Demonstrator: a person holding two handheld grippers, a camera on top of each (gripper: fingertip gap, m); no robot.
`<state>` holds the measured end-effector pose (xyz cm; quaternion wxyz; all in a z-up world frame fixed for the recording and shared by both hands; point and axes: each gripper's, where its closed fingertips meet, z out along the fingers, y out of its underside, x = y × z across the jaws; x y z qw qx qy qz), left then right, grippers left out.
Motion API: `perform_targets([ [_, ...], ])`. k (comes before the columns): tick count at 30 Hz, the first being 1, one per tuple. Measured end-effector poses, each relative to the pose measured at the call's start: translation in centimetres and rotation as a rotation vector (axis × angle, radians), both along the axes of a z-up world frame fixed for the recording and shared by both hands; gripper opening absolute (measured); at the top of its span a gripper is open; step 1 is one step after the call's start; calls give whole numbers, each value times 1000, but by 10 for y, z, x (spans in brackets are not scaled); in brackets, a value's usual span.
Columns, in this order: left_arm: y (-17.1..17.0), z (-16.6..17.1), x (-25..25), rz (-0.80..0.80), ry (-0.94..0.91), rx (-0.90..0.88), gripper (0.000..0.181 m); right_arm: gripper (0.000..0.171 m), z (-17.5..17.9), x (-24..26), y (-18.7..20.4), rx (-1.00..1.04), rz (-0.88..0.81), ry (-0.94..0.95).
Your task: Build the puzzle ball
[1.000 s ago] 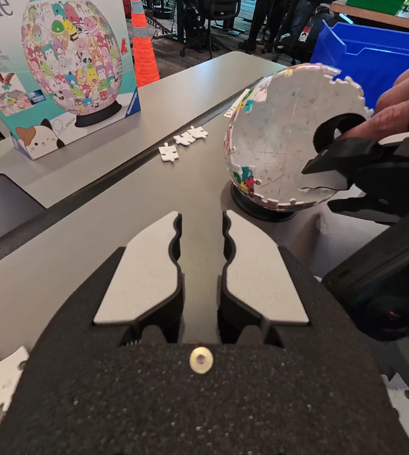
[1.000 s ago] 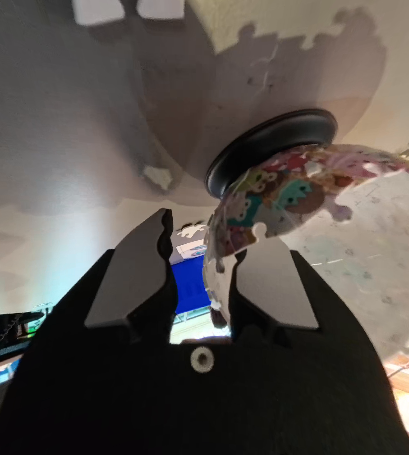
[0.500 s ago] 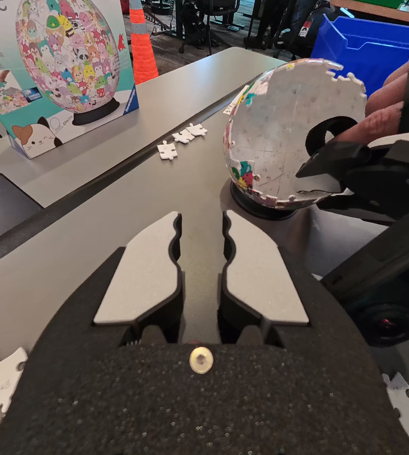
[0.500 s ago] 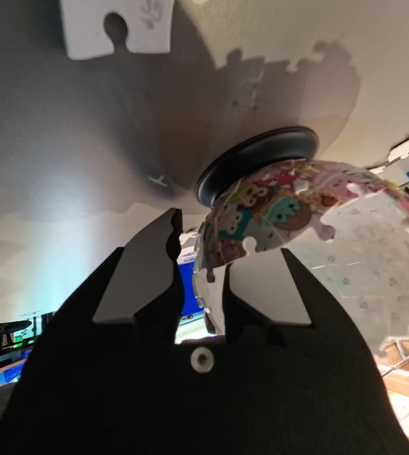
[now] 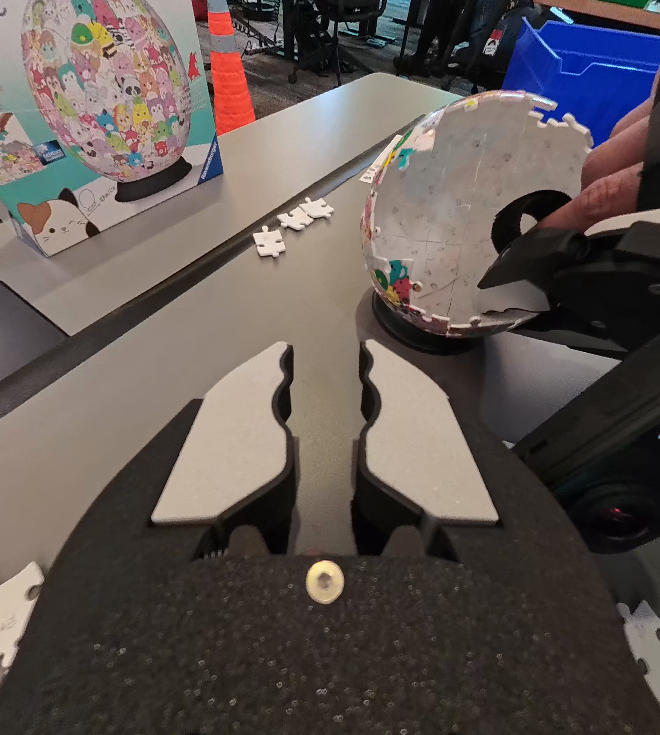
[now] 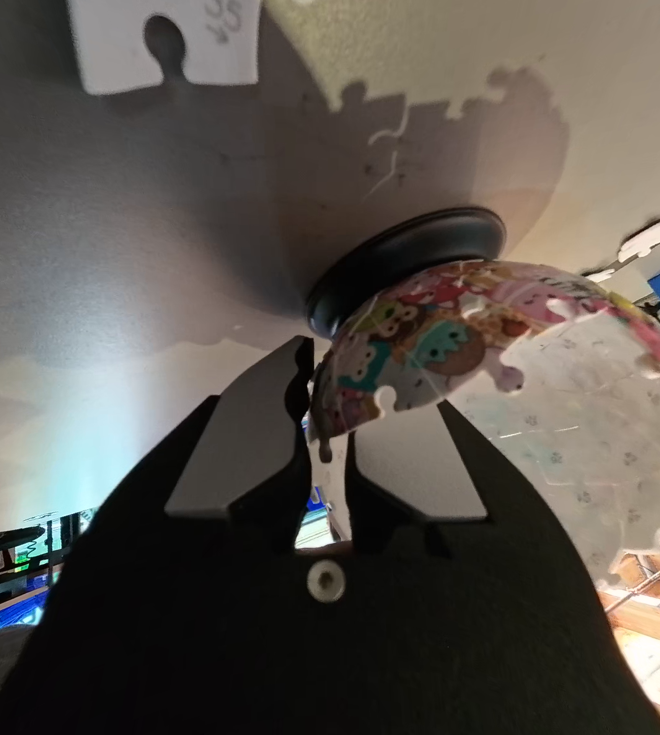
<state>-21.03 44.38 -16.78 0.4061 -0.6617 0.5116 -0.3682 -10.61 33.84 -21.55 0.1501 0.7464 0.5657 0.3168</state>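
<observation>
On black stand (image 5: 419, 338), half-built puzzle ball (image 5: 451, 207) is tilted, rim clamped by right gripper (image 6: 330, 397). Left gripper (image 5: 325, 382) is held empty, jaws parted, above table (image 5: 161, 358). Roughly half of shell is assembled; loose pieces (image 5: 292, 226) remain unplaced.

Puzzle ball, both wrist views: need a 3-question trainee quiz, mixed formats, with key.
1. True or false: the left gripper holds a puzzle piece.
2. Multiple choice: the right gripper is shut on (A) the stand, (B) the ball shell's edge, (C) the box.
3. Fill in: the half-built ball sits on a black ____.

Key:
1. False; its jaws are apart with only bare table between them.
2. B; one finger is inside the shell, one outside.
3. Stand. Loose white pieces lie between the ball and the box.
</observation>
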Motion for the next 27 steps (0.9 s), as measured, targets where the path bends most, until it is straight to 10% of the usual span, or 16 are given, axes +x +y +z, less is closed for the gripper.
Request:
perform_targets([
  [7, 1, 0, 1, -1, 0, 9, 31, 44, 23, -13, -4, 111, -11, 82],
  [19, -37, 50, 24, -132, -195, -151, 45, 47, 45, -27, -71, 628, -201, 653],
  [27, -76, 52, 54, -173, 116, -91, 43, 43, 26, -6, -79, 814, -243, 815],
])
